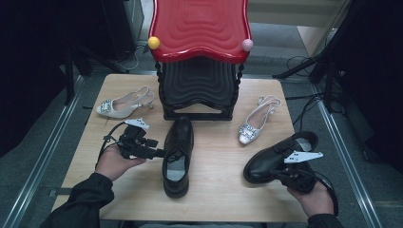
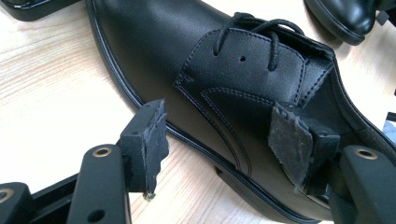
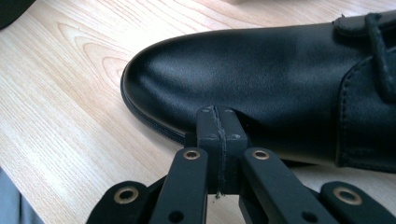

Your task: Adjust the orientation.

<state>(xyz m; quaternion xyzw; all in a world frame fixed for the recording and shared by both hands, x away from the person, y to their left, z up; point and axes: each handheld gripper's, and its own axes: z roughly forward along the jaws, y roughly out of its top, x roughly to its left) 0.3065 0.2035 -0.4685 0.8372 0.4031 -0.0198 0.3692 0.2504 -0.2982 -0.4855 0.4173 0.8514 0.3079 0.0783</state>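
On worktop (image 1: 214,190), left claw (image 2: 224,140) spread astride middle shoe (image 1: 178,154); right claw (image 3: 218,122) pressed together, empty, against right shoe (image 1: 278,156).

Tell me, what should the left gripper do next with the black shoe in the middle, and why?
Probably close. The left gripper is open, with one pad outside the middle black shoe and the other at its opening, so its side wall sits between them, not yet pinched. Closing would likely grip it. The right gripper is shut, empty, beside the other black shoe.
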